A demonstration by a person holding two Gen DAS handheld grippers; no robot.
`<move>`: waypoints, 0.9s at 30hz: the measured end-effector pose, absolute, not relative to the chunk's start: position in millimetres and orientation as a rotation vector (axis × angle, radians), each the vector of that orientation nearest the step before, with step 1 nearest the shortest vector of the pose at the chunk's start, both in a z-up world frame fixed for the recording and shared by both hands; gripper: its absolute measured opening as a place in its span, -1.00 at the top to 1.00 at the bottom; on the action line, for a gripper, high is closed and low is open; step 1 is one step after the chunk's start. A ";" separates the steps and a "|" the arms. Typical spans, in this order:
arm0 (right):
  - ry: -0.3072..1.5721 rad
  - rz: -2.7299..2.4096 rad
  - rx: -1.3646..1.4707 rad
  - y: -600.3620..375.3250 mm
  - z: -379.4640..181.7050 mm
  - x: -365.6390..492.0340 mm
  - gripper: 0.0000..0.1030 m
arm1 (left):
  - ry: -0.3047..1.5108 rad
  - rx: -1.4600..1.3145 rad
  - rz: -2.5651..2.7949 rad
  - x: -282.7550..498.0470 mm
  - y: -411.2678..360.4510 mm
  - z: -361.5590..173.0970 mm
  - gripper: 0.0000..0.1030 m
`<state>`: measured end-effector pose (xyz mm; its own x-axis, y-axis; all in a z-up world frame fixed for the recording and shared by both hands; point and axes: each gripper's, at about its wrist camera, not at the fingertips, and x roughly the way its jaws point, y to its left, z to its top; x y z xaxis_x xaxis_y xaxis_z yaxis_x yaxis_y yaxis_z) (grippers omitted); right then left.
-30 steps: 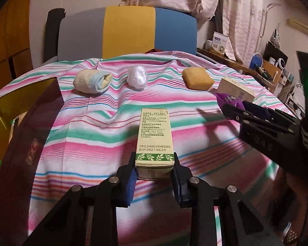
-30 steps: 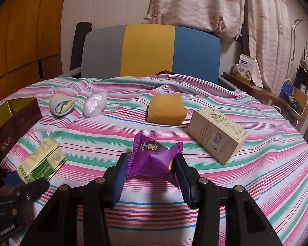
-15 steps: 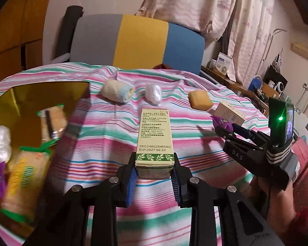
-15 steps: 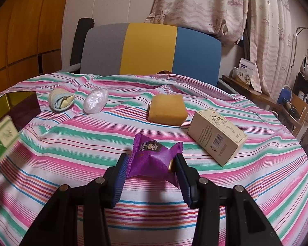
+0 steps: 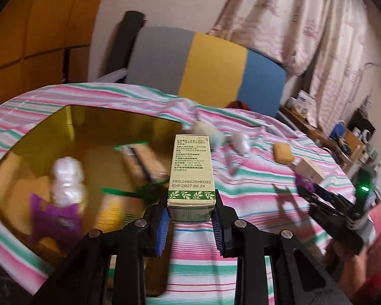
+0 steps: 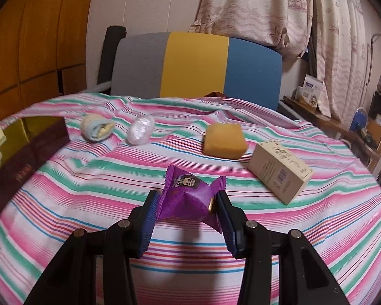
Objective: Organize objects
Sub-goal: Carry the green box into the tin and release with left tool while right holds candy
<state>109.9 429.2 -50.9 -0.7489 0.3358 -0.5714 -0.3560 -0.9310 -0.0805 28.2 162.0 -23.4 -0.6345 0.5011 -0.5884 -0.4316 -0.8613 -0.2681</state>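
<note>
Carrying green box [image 5: 191,175] in left gripper [image 5: 190,219] over part-filled gold tray [image 5: 71,117]; right gripper [image 6: 188,216] grips purple candy [image 6: 190,195]; four items left mid-frame.

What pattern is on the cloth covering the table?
Pink, green, white and blue stripes on the cloth, clearest in the right wrist view.
</note>
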 end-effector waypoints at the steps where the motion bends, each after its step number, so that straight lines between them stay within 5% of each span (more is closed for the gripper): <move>1: 0.063 2.646 -0.848 426.3 -49.4 110.2 0.10 | -0.149 -0.938 2.455 24.0 157.5 -24.4 0.42; 18: 0.277 2.939 -0.754 329.3 -8.0 98.2 0.10 | -0.139 -1.174 2.523 -34.5 115.6 -48.1 0.35; 27: 0.286 3.052 -0.770 289.2 3.4 91.4 0.10 | -0.211 -1.096 2.530 -12.6 97.7 -43.6 -0.39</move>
<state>91.4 289.2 3.4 -0.8812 -0.0620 -0.4687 -0.0262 -0.9834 0.1794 -12.6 97.7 -43.6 -0.6268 0.3947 -0.6718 -0.2782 -0.9187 -0.2802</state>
